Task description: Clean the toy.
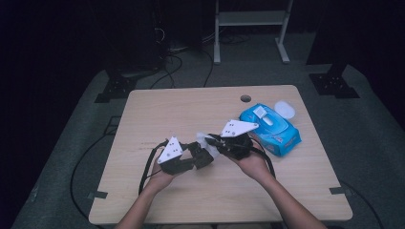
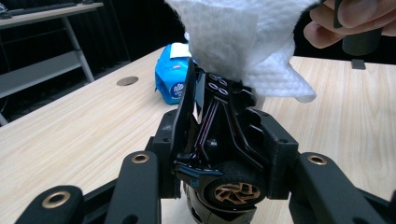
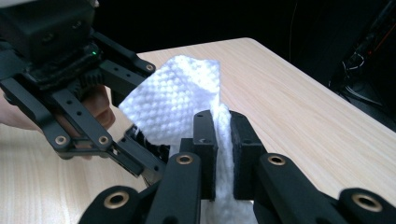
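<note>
1. The person's left hand (image 1: 160,179) holds the left tool (image 1: 204,156) low over the middle of the table (image 1: 157,109), and its tip points right, toward the other tool.
2. The left tool is clenched on a glossy black toy (image 2: 219,140), which looks like a car with a bronze-spoked wheel at the near end.
3. In the left gripper view the toy's long axis runs along the jaws and away from the camera. The wheel end lies close to the tool's body, and the far end points up into the cloth.
4. A white wipe (image 2: 233,37) covers the toy's far end and touches it. In the high view it is a small pale patch (image 1: 203,138) between the two tools.
5. In the right gripper view the wipe (image 3: 173,102) rises between the pads, then fans out up and left toward the left tool.
6. The right tool (image 3: 223,135) is clamped tight on the wipe's lower edge. The right hand (image 1: 253,164) holds this tool so it points left, nose to nose with the left tool.
7. A blue pack of wipes (image 1: 270,126) lies flat on the table just right of the right tool, with its white lid (image 1: 284,109) flipped open. Its long side is skewed to the table's edge.
</note>
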Action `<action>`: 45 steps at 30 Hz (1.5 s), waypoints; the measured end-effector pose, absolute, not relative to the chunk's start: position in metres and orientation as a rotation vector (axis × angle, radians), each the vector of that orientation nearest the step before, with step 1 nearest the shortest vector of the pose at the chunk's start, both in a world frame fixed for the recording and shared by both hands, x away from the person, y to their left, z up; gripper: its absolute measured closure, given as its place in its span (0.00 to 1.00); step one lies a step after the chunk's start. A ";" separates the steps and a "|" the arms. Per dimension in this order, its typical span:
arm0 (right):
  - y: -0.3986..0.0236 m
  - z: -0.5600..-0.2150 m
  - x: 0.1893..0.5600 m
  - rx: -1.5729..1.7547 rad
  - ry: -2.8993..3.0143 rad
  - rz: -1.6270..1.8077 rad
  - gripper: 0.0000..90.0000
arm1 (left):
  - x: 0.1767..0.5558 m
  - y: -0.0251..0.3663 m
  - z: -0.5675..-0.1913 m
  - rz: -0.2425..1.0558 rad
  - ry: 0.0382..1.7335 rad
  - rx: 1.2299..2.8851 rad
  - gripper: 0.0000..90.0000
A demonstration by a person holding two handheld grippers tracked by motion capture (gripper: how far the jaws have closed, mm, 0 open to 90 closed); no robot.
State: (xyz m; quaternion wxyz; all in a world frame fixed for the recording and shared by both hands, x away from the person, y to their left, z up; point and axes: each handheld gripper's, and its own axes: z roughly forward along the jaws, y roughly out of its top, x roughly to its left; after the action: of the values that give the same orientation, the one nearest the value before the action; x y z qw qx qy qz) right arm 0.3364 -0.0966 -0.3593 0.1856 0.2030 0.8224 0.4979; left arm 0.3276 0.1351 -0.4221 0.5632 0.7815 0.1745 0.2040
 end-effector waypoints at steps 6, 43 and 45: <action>-0.094 -0.359 0.335 0.554 2.335 1.400 0.92 | 0.327 0.134 -0.422 0.479 0.405 1.840 0.64; -0.085 -0.354 0.322 0.479 2.351 1.325 0.92 | 0.329 0.125 -0.441 0.499 0.396 1.943 0.67; -0.084 -0.354 0.322 0.468 2.352 1.310 0.92 | 0.328 0.125 -0.440 0.498 0.401 1.936 0.67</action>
State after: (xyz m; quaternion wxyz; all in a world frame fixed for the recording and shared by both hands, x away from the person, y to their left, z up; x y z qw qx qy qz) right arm 0.3217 -0.0837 -0.3540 0.2029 0.1677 0.8428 0.4694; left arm 0.3282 0.1249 -0.4405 0.5237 0.8089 0.1677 0.2079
